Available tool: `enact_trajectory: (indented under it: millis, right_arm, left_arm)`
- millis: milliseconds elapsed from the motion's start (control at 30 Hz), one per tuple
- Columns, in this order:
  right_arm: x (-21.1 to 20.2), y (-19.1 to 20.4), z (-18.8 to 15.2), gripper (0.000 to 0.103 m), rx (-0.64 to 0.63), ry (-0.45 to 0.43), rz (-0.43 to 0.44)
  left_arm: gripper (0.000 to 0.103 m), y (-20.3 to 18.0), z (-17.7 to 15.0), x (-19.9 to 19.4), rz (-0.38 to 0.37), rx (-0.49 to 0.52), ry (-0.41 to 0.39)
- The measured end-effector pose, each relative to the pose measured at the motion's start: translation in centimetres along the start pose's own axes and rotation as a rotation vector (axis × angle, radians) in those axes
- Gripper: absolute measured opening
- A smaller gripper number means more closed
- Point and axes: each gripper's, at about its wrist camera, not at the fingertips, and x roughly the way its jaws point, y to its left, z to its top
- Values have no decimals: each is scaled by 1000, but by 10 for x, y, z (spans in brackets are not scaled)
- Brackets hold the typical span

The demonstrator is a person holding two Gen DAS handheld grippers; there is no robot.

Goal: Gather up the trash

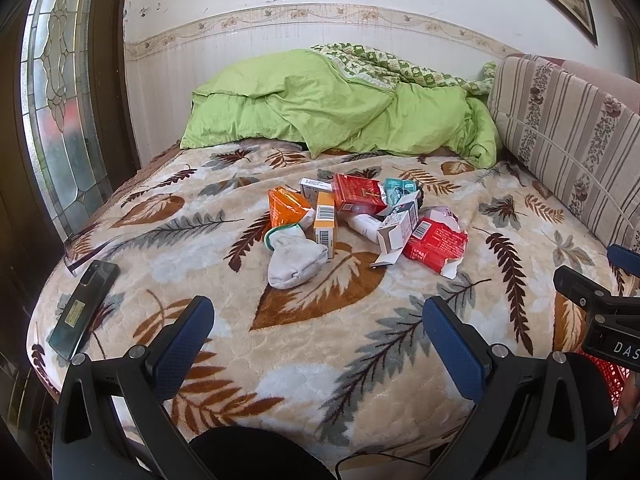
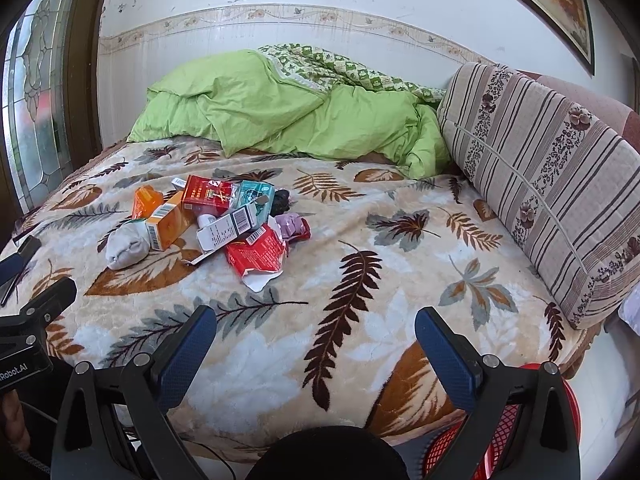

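Observation:
A pile of trash lies mid-bed on the leaf-pattern blanket (image 1: 320, 340): an orange box (image 1: 325, 224), an orange pouch (image 1: 285, 207), a red box (image 1: 357, 193), a torn red wrapper (image 1: 434, 245), a white carton (image 1: 396, 229), a teal packet (image 1: 398, 190) and a grey sock (image 1: 294, 258). The same pile shows in the right wrist view, with the red wrapper (image 2: 256, 255) and orange box (image 2: 170, 222). My left gripper (image 1: 318, 316) is open and empty, short of the pile. My right gripper (image 2: 316, 326) is open and empty, to the right of the pile.
A black phone (image 1: 84, 310) lies near the bed's left edge. A green duvet (image 1: 340, 108) is heaped at the far end. A striped cushion (image 2: 540, 176) lines the right side. A red mesh basket (image 2: 504, 432) stands on the floor below the bed's near right corner.

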Motion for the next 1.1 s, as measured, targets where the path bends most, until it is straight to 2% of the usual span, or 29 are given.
enact_trajectory:
  millis: [200,300,467,567,600,700,867,933,1100]
  right_arm:
    - [6,-4,-1,96,19,26,33]
    - [14,-12,-2,91,67,55,119]
    - [37,-21,-7,66,161,135,260]
    - [48,-25,-10,55,203,158,322]
    - [52,-26,-10,55,219,165,342]
    - [69,-31,-6,43,281,197,414]
    - [104,-33,9,41,350,239,477]
    - [115,-32,17,41,357,240,472]
    - [156,-27,39,41,354,261,450]
  left_arm:
    - [103,2,-4,1,1,-5,8]
    - [103,9,-3,7,-7,-36,35]
    - [103,33,3,24,-15,-133,92]
    - [103,44,8,33,-20,-157,110]
    - [103,47,10,38,-27,-169,119]
    - [95,56,19,59,-46,-206,160]
    - [88,60,30,93,-66,-242,202]
    - [83,62,34,103,-73,-256,219]
    - [83,65,43,128,-84,-279,244]
